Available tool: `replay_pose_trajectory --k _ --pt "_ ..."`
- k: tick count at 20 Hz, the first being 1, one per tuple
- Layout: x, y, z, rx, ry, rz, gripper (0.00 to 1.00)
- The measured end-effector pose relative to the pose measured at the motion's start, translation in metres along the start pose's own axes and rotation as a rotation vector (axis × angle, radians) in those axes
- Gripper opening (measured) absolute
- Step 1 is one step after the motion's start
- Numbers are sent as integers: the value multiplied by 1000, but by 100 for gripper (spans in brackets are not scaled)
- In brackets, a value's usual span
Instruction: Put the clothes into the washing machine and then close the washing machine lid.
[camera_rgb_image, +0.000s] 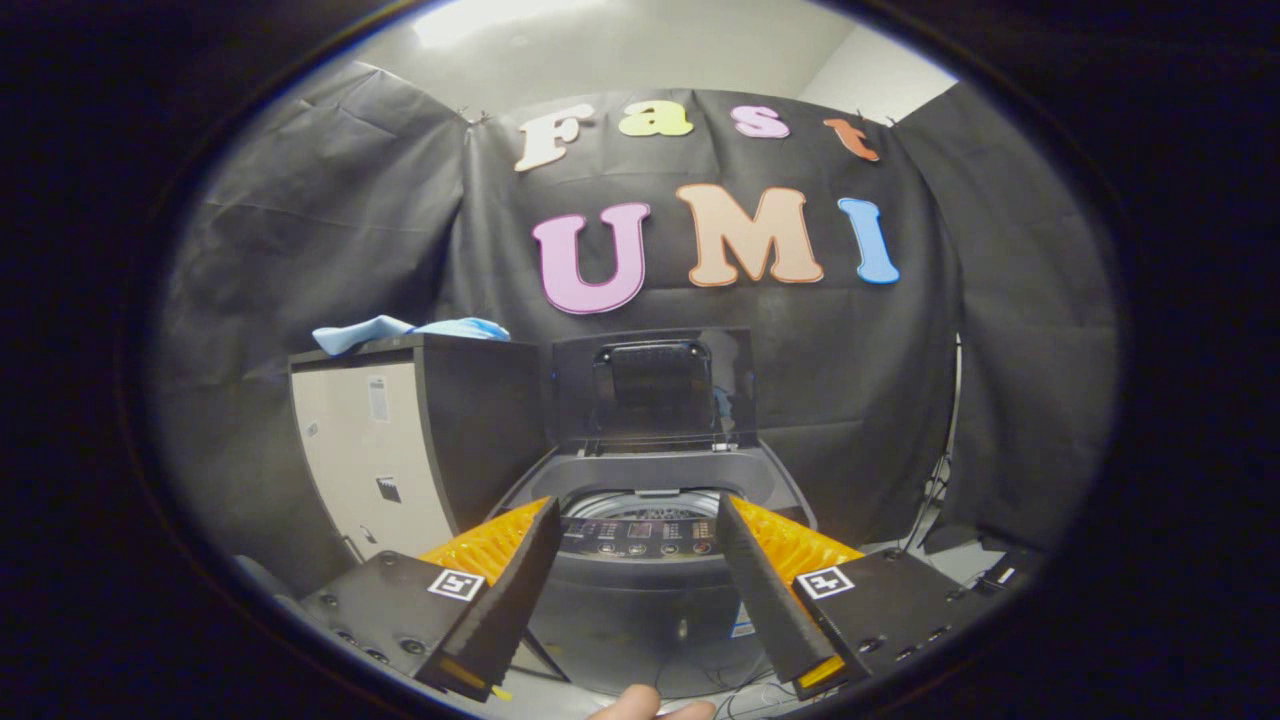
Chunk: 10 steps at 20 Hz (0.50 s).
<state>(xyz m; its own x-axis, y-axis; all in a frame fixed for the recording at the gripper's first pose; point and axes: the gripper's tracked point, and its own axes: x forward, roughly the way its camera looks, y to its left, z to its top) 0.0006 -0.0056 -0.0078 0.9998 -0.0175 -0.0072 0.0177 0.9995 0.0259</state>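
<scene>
Clothes (410, 333) atop cabinet (400, 450); washing machine lid (652, 388) up; hand-held gripper (635, 515) spread, empty.

The washing machine (640, 590) stands just ahead of the spread, empty gripper (635, 520), its lid (652, 390) raised upright at the back, leaving the drum mouth (640, 502) open from above. A tall cabinet (420, 440) crowds the machine's left side, with blue clothes (405, 330) on top. The black cloth wall (900, 400) closes in behind and to the right.
</scene>
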Motion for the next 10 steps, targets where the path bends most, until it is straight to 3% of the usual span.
replay_pose_trajectory --k 10 --pt "-2 -1 -4 -1 4 -6 97"
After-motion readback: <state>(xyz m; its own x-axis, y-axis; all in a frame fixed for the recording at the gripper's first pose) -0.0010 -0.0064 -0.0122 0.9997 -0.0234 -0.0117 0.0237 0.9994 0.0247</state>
